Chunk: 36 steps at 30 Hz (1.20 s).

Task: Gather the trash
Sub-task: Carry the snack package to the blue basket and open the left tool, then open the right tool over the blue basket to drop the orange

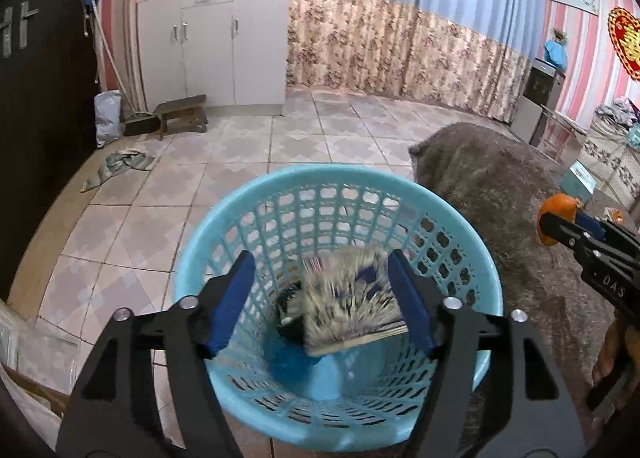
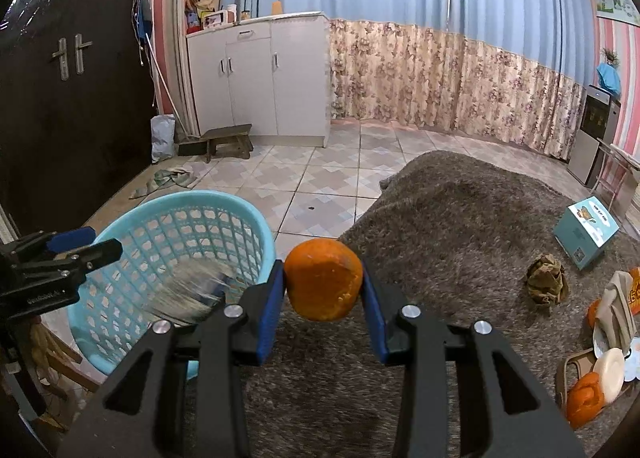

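Left gripper [image 1: 322,300]: poised over the mouth of the blue basket [image 1: 256,194], jaws spread wide with nothing pinched; placed there so a release falls straight in.
Falling item [image 1: 350,308]: a motion-blurred wrapper or packet, probably foil, between the open fingers and inside the basket; too smeared to name surely.
Right gripper [image 2: 322,284]: fingers partly closed, pads pressing both sides of an orange peel [image 2: 323,284], held just beside the basket rim, likely waiting its turn.
Rug [image 2: 460,218]: grey and shaggy, touching the basket, so carries stay short.
Trash left: crumpled brown paper [image 2: 546,284], a small box [image 2: 586,232] and more peel [image 2: 585,400] on the rug.
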{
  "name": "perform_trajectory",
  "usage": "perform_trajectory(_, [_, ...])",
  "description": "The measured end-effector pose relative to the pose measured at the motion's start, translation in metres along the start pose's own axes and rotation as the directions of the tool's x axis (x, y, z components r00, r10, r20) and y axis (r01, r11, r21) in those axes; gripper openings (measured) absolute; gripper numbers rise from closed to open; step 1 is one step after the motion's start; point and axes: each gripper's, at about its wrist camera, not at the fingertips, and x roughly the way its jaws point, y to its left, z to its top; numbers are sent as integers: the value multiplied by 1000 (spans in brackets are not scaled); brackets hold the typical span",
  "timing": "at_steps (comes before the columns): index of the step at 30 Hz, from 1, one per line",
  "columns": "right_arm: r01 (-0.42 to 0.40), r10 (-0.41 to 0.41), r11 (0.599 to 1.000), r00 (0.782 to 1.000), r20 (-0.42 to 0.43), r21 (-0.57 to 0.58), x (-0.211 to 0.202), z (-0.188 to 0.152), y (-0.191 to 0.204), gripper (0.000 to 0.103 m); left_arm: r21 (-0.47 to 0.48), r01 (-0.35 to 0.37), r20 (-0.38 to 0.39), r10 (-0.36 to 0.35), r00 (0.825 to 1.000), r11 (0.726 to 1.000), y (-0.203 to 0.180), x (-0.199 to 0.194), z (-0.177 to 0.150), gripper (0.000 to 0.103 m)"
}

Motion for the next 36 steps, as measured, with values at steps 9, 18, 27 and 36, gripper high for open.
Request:
perform_trajectory(9, [-43, 43, 998, 999, -5, -37, 18, 4, 31, 38, -59, -44, 24, 45, 999, 997, 33, -8, 1, 82])
perform_trajectory(18, [-86, 85, 993, 996, -12, -82, 35, 7, 65, 39, -57, -105, 75, 109, 991, 993, 48, -17, 1, 88])
perform_trajectory(27, [-69, 71, 996, 997, 27, -58, 31, 11, 59, 74, -78, -114, 114, 122, 986, 990, 44, -21, 2, 90])
perform_trajectory(36, [-15, 17, 999, 996, 82, -33, 5, 19, 29, 94, -71, -104, 136, 113, 984, 992, 25, -28, 10, 93])
